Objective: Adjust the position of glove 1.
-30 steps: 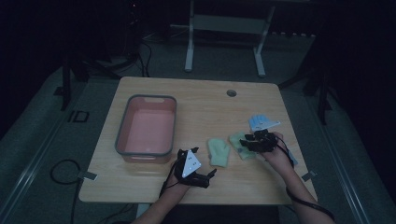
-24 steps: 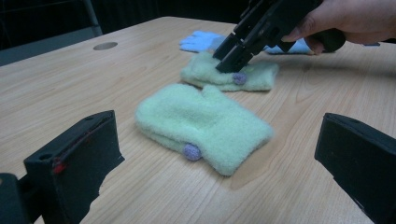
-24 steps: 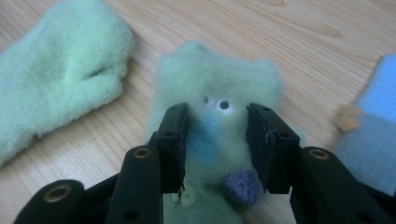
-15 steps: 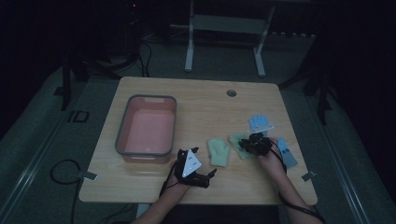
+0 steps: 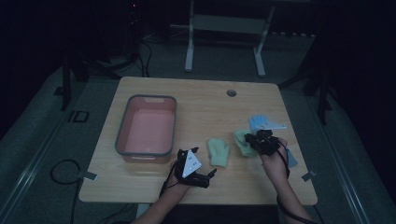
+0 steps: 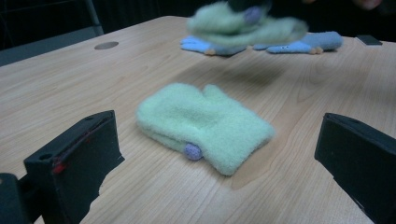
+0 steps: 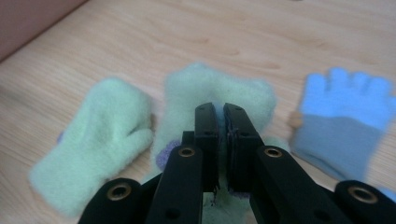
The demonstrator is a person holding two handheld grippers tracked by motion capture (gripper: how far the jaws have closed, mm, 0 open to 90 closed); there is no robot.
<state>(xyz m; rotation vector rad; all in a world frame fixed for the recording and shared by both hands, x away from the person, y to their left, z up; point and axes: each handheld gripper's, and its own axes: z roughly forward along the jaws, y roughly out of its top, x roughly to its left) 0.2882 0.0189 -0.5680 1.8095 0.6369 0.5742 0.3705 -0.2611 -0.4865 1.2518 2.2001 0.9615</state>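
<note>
A pale green mitten point(image 6: 205, 126) lies flat on the wooden table point(image 5: 205, 107), between the wide-open jaws of my left gripper point(image 6: 217, 130), which touch nothing. That gripper point(image 5: 204, 161) rests near the front edge. My right gripper point(image 7: 220, 109) is shut on a second green mitten point(image 7: 215, 88); its jaws have just been closing with the fleece pinched between them. In the left gripper view this mitten point(image 6: 247, 23) hangs blurred above the table. From above, the right gripper point(image 5: 253, 140) holds it point(image 5: 242, 142) just right of the lying mitten point(image 5: 219, 151).
A pink tub with a grey rim point(image 5: 122, 130) stands at the table's left. Two blue gloves lie by the right hand, one behind it point(image 5: 261, 122) and one at the right edge point(image 5: 292, 159). A round hole point(image 5: 231, 93) sits near the far edge.
The right gripper has closed on the second green mitten and lifted it off the table, drawing slightly back toward the person. The left gripper has stayed put.
</note>
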